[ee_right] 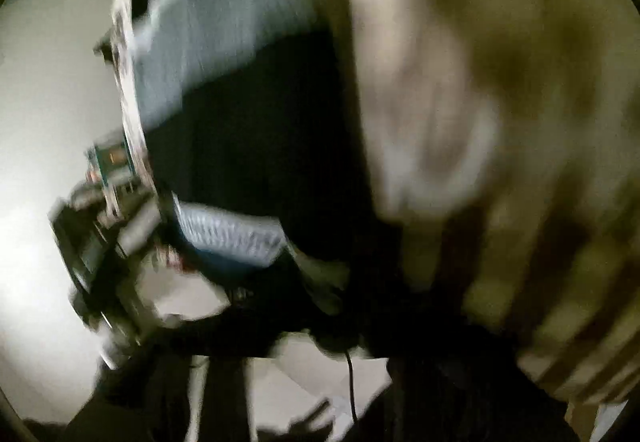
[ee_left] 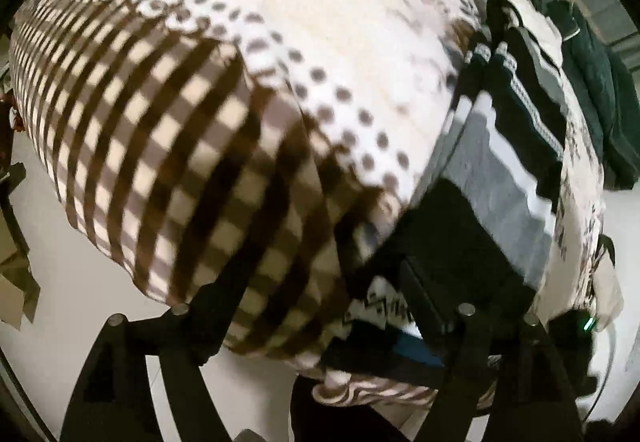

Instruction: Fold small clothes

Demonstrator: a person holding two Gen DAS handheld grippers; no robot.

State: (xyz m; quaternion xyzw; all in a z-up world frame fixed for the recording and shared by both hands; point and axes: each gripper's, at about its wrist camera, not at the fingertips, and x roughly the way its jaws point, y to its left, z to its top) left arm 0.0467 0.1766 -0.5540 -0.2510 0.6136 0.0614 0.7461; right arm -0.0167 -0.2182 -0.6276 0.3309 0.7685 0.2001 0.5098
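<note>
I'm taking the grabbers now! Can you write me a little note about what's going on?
Left gripper: open, holding nothing, over the checked bed sheet.
Right gripper: picture too blurred to tell open or shut, or whether it holds cloth.
Things: striped top lies on the sheet's right side; dark green garment sits bunched beyond it.
Done: no finished fold is clearly visible.
Left: probably fold the striped top, then the green one.
</note>
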